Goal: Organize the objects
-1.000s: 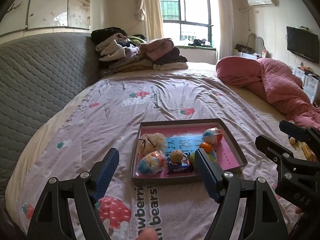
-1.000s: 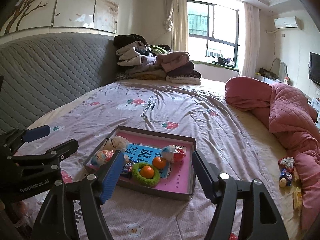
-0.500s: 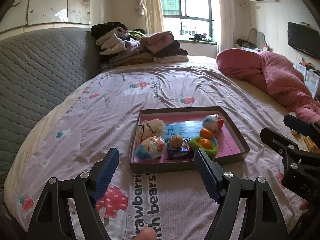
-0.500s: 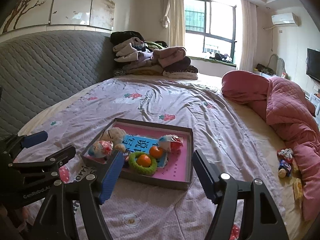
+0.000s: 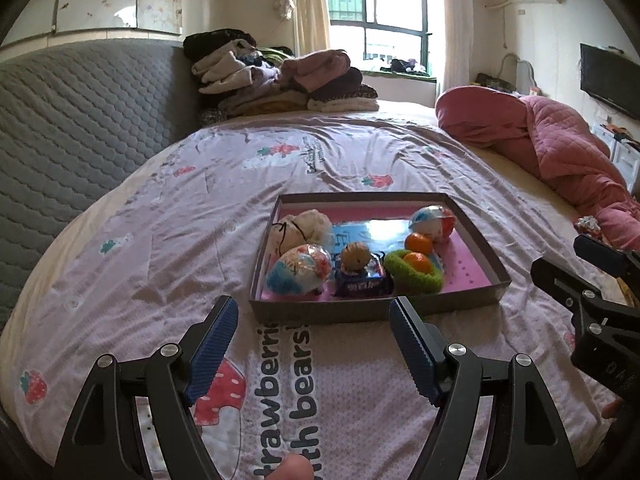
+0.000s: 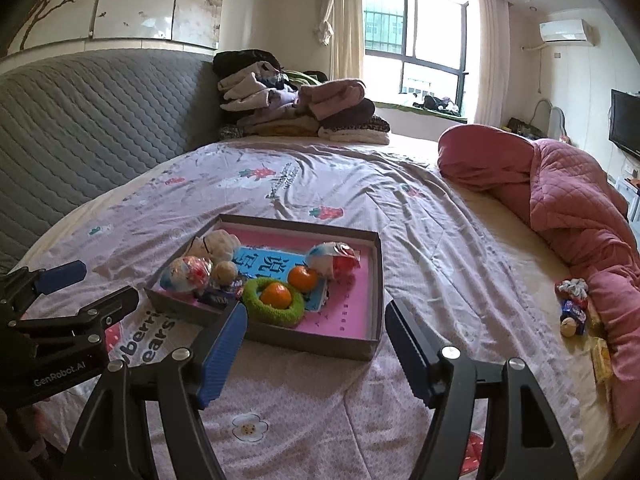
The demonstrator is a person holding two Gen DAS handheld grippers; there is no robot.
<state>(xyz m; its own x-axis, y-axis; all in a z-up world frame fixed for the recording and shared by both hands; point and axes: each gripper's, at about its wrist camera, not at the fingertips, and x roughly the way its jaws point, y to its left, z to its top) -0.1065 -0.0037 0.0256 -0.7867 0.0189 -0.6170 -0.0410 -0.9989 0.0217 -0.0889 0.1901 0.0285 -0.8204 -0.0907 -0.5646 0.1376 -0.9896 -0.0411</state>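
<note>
1. Left tongs [image 5: 314, 346]: jaws spread wide, gripping nothing, hovering over the bed sheet [image 5: 160, 240] just short of the tray's near wall.
2. Right tongs [image 6: 316, 350]: also spread wide and empty, hanging at the tray's 6 o'clock edge.
3. Shallow box tray [image 6: 372, 280] is sitting mid-bed and holding most items: green ring [image 6: 274, 310] with one orange [image 6: 276, 294] inside it, second orange [image 6: 303, 278] touching the ring at 1 o'clock, two foil-wrapped eggs [image 6: 186, 274], a cream plush [image 6: 216, 242], a small round snack [image 6: 224, 272] on a purple packet and a blue card [image 6: 268, 260] underneath.
4. Judging the bulk as done.
5. Still lying outside: a small cluster of wrapped snacks [image 6: 572, 306] at the tray's 3 o'clock, well apart, against the pink quilt [image 6: 580, 200].
6. Next is likely fetching those with the right tongs.
</note>
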